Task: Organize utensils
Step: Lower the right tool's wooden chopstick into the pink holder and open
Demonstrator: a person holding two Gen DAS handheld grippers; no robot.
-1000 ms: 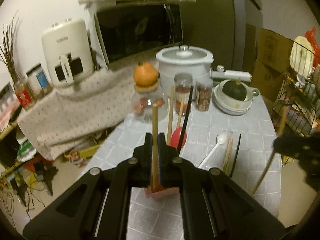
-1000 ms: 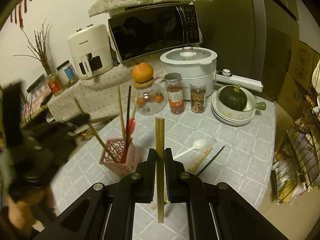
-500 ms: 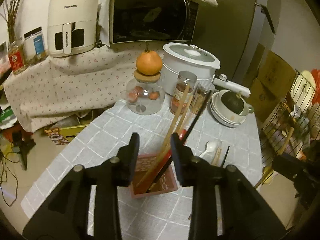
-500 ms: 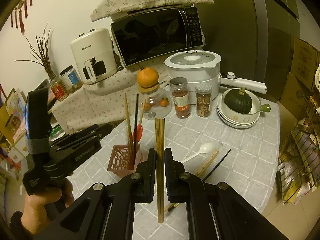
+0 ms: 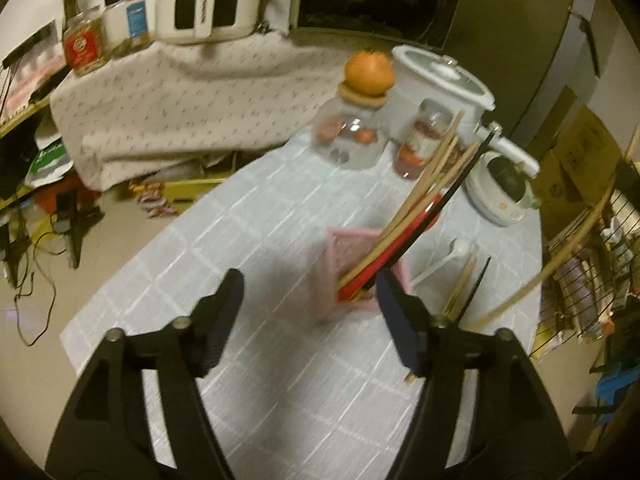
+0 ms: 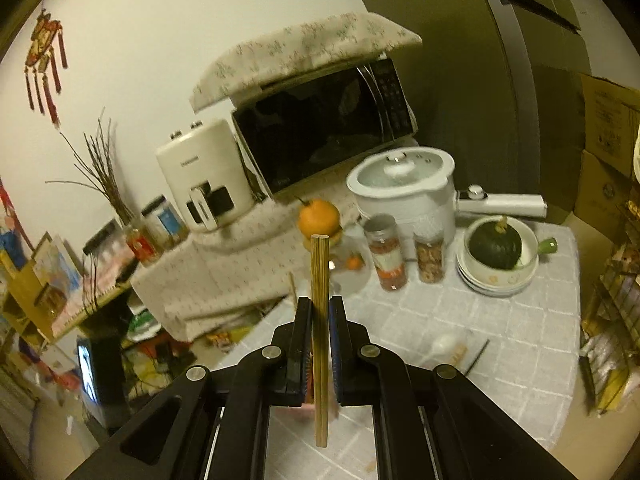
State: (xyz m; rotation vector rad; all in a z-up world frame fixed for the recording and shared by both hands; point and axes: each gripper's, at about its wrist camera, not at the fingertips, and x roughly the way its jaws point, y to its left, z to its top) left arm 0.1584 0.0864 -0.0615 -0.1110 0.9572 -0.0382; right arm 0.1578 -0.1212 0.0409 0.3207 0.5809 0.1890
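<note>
A pink lattice holder [image 5: 340, 256] stands on the grey checked tablecloth [image 5: 248, 232]. Several wooden chopsticks [image 5: 432, 172], a red utensil and a black chopstick lean in it. My left gripper [image 5: 309, 284] hovers just in front of the holder, its jaws opening with nothing between them. Beside the holder lie a white spoon [image 5: 456, 250], wooden chopsticks [image 5: 462, 284] and a black chopstick [image 5: 476, 284]. My right gripper [image 6: 320, 302] is shut on a pair of upright wooden chopsticks [image 6: 320, 260], raised above the table. The holder is mostly hidden behind it in the right wrist view.
At the table's far end stand a glass jar topped with an orange [image 5: 356, 136], two spice jars [image 6: 386, 256], a white pot [image 6: 404, 192] and stacked bowls holding a green squash [image 6: 496, 248]. A wire rack [image 5: 600, 280] borders the right side. The table's left edge drops to a cluttered floor.
The left gripper let go of its wooden chopstick, which now leans in the holder, then opened wide and swung left. The right gripper rose with its chopsticks.
</note>
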